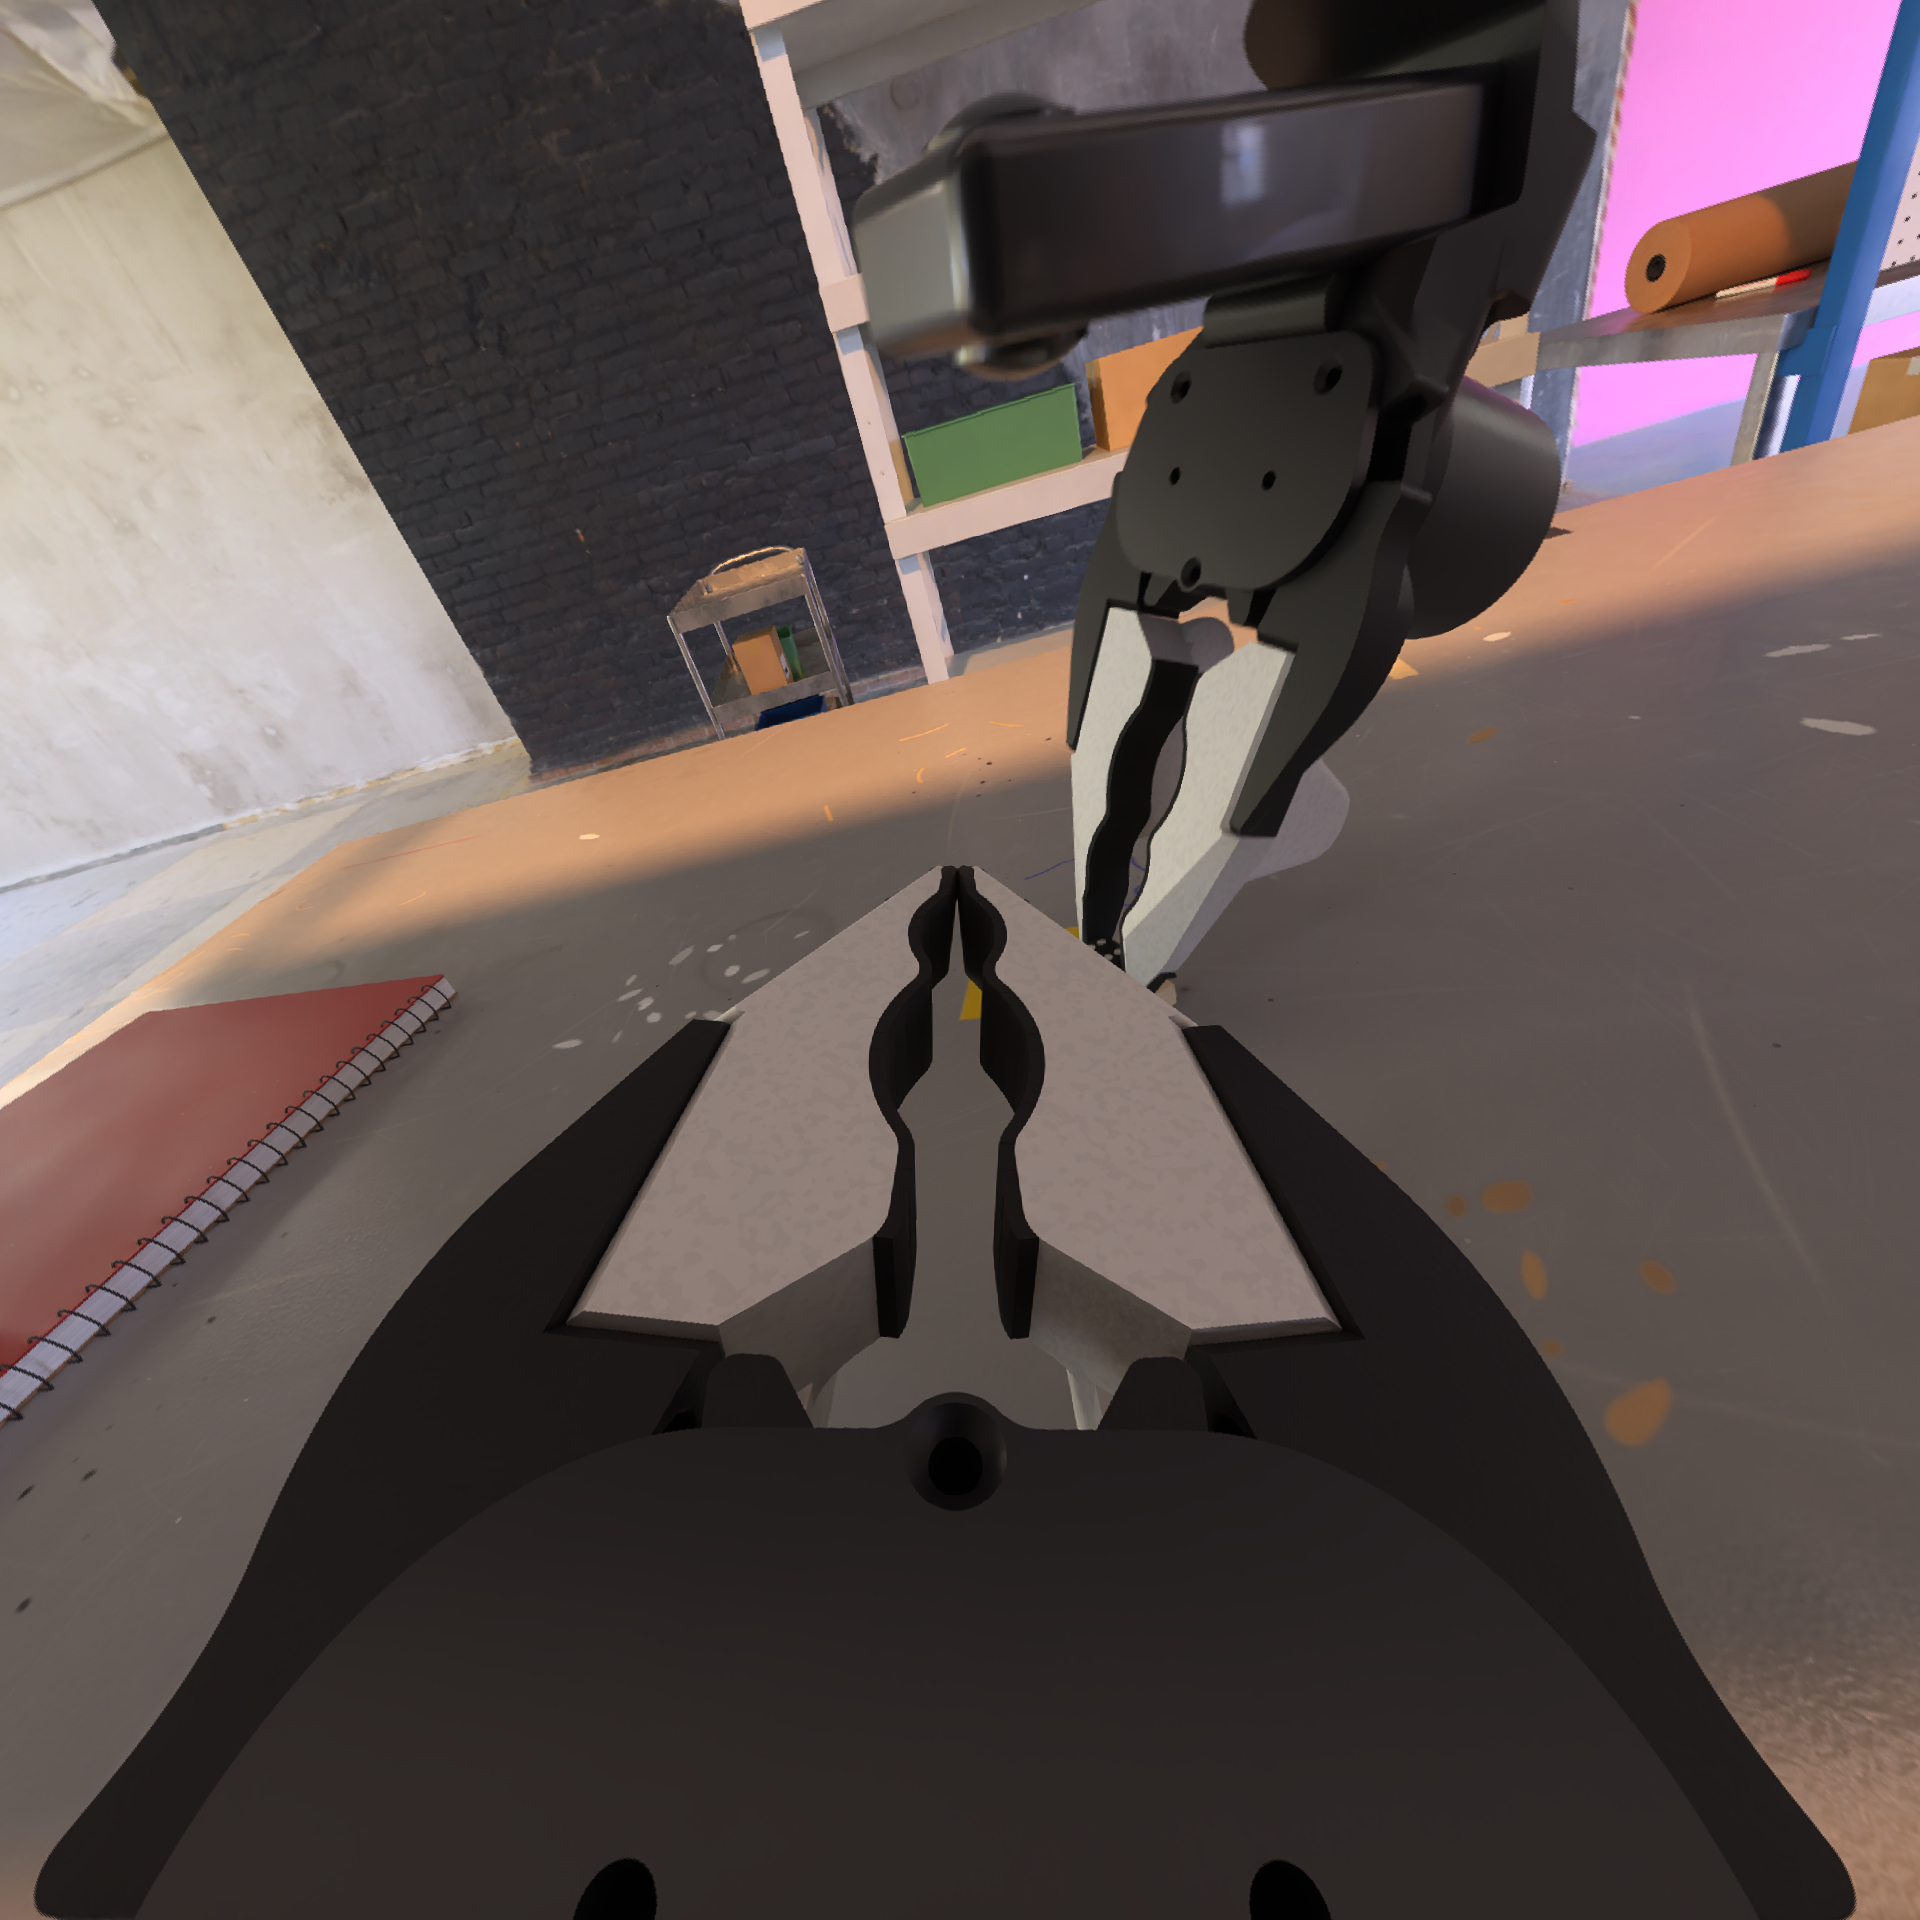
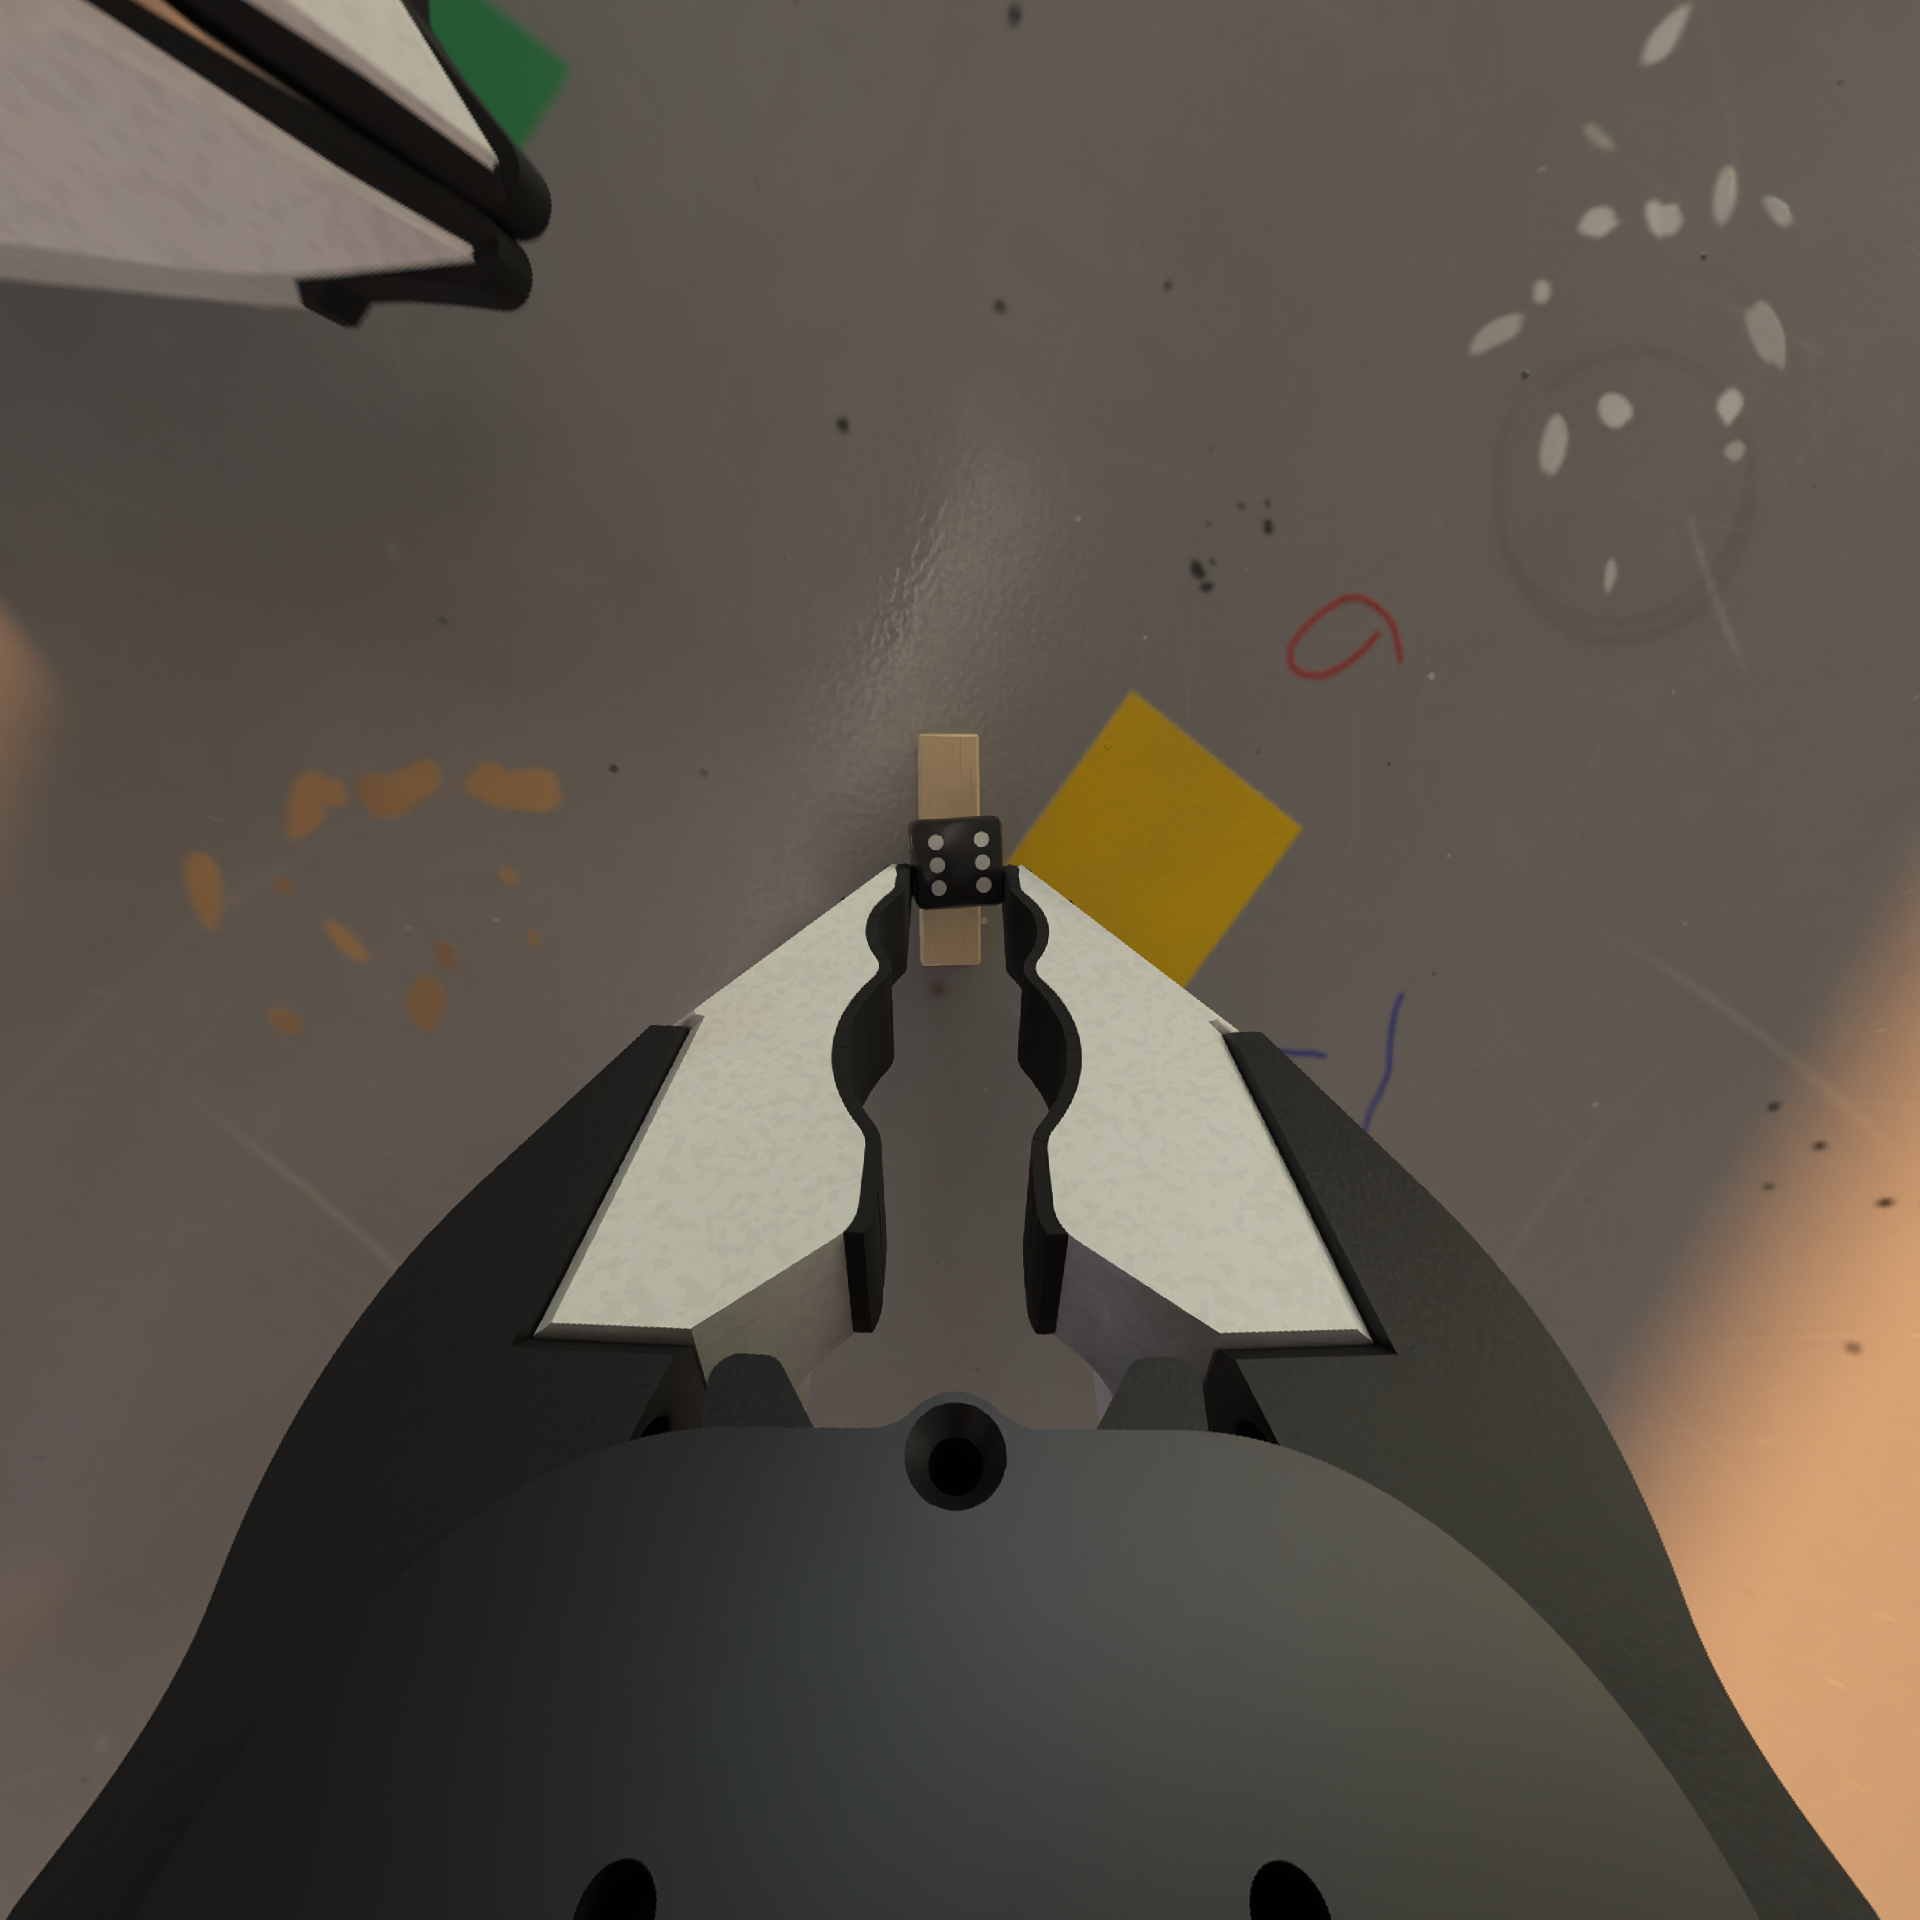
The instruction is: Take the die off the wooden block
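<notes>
A small black die (image 2: 956,860) with white pips sits over the middle of a pale wooden block (image 2: 948,774) that lies flat on the grey table. My right gripper (image 2: 956,885) points straight down, and its fingertips (image 2: 902,891) press the die's two sides. In the left wrist view the right gripper (image 1: 1120,956) reaches down to the table, with the die (image 1: 1108,948) at its tips. My left gripper (image 1: 956,881) is shut and empty, low over the table just left of the block. It also shows in the right wrist view (image 2: 499,239), at the top left.
A yellow card (image 2: 1153,831) lies flat just right of the block. A green card (image 2: 504,68) lies behind the left gripper's tips. A red spiral notebook (image 1: 187,1132) lies on the table at the left. Shelves and a cart stand beyond the table's far edge.
</notes>
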